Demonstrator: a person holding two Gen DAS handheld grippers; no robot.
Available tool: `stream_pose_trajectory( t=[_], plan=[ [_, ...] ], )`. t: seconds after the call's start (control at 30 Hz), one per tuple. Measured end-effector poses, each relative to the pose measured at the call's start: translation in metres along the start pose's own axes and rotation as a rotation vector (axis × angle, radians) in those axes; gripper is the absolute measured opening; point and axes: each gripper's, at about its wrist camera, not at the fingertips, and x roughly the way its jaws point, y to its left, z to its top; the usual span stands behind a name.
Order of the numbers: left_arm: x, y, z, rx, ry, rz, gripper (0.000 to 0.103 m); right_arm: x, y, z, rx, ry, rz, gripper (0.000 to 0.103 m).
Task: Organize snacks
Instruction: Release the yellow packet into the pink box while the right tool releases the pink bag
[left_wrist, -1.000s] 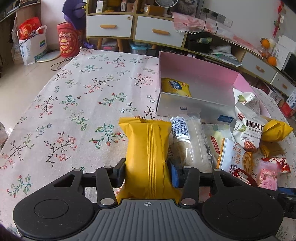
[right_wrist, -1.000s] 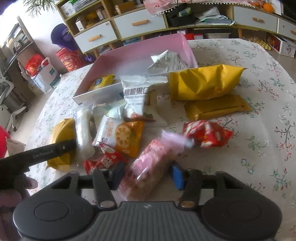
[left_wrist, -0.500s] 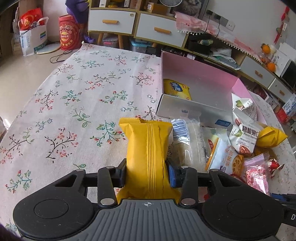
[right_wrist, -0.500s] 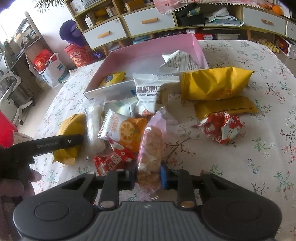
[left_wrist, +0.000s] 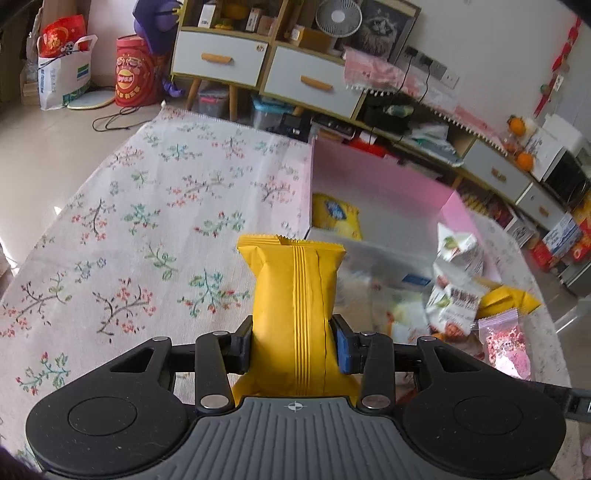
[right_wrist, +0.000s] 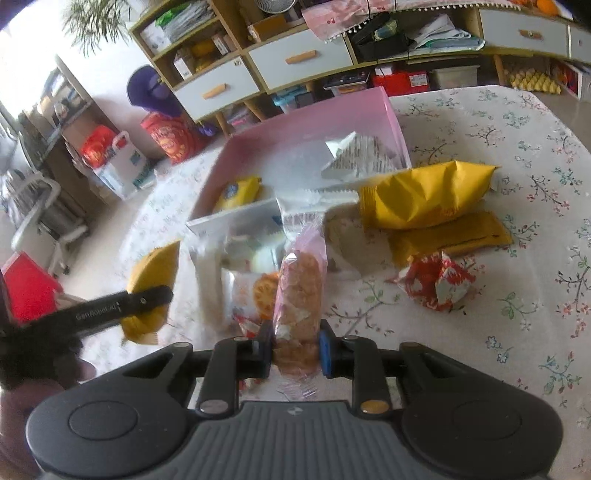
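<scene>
Snacks now in both grippers, both packets lifted off the tablecloth.

Within the last second the right gripper (right_wrist: 296, 349) closed its jaws on the pink packet of biscuits (right_wrist: 300, 291), which had lain loose between them, and now holds it upright above the heap; the left gripper (left_wrist: 294, 349), its jaws having drawn in a little, stays clamped on the yellow packet (left_wrist: 293, 314), which stands clear of the floral tablecloth (left_wrist: 147, 221). Both have risen, so the pick-up looks done and the carry to the pink box (right_wrist: 310, 122) comes next. That box sits toward the table's far edge with one yellow-and-blue packet (right_wrist: 238, 192) in its left part. Several snacks remain outside along its near wall: a large yellow bag (right_wrist: 424, 195), a red wrapper (right_wrist: 436, 280) and others.
</scene>
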Motion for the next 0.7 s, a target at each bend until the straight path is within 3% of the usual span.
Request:
stream_pose_trajectory(
  t=[0.37, 0.7],
  plan=[
    [-0.002, -0.006, 0.027, -0.063, -0.050, -0.067, 0.039, -0.014, -0.011, 0.039, 0.038, -0.115, -0.002, 0.010],
    [0.018, -0.028, 0.046, -0.065, -0.080, -0.120, 0.039, 0.005, -0.020, 0.072, 0.061, -0.173, 0.035, 0.010]
  ],
)
